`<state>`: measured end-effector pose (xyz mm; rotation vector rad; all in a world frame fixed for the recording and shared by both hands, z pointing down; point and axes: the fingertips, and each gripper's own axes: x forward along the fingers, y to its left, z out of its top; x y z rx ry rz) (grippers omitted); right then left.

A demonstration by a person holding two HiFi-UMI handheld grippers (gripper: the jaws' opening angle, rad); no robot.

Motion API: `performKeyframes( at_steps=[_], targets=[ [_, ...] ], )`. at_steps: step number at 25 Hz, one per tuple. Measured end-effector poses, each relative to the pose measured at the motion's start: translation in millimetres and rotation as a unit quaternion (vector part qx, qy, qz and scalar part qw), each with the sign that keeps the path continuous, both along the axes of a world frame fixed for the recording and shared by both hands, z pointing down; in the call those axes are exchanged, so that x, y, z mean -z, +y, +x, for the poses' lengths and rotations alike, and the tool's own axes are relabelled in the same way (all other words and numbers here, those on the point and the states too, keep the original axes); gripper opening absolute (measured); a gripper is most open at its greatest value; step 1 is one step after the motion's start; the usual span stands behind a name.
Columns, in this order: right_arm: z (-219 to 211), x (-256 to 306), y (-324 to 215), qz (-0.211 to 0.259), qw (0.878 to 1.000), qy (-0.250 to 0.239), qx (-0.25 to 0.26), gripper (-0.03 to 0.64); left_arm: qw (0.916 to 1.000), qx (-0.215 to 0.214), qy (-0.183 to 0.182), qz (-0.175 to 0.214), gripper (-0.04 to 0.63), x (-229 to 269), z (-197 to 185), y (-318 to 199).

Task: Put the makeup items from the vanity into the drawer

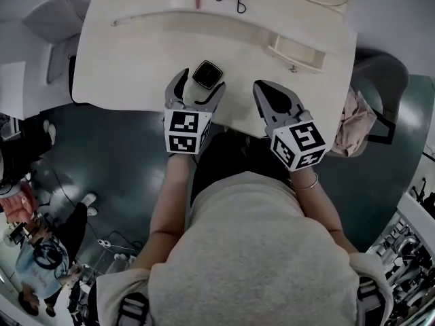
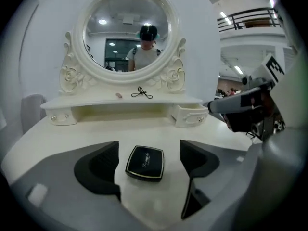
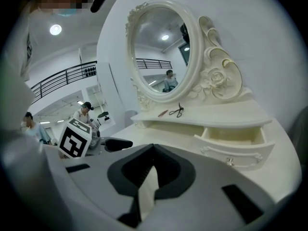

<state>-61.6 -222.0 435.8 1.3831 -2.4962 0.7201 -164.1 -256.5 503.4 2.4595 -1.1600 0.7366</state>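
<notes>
Black, light-rimmed square compact (image 2: 145,162) flat between jaws of wide-open left gripper (image 2: 149,149); right gripper (image 3: 154,150) closed.

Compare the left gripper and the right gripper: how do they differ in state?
The left gripper has its fingers apart; the right gripper's are together. The black compact lies between the left gripper's fingers, untouched; the right gripper holds nothing. Both are at the vanity's front edge.
</notes>
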Motion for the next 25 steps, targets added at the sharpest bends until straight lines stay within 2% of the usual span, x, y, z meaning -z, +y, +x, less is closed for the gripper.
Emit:
performKeyframes(
  at_steps=[4, 10, 14, 19, 20, 25],
  targets=[
    [-1.0, -9.6, -0.8, -0.023, 1.000, -0.018, -0.010, 0.008, 0.9966, -0.061, -0.046, -0.031, 0.387, -24.7, -4.0, -1.2],
    [10.7, -13.4, -7.5, -0.032, 0.998, -0.028, -0.047, 0.009, 0.9907, -0.109, -0.056, -0.058, 0.385, -40.4, 1.8, -2.6],
    [17.2, -17.4, -8.0, -0.035, 0.997, -0.023, -0.066, 0.009, 0.9886, -0.114, -0.061, -0.077, 0.385, -51.1, 1.9, -2.8],
    [24.8, -23.8, -6.9, -0.045, 0.995, -0.024, -0.089, 0.008, 0.9874, -0.101, -0.062, -0.105, 0.375, -59.1, -2.1, -3.3],
    [25.4, -23.8, -6.8, -0.045, 0.994, -0.026, -0.092, 0.009, 0.9875, -0.099, -0.061, -0.106, 0.328, -58.6, -2.4, -4.4],
    [31.1, -22.1, -3.7, -0.042, 0.993, -0.023, -0.112, 0.009, 0.9862, -0.114, -0.063, -0.102, 0.324, -57.7, 0.9, -6.7]
  ],
)
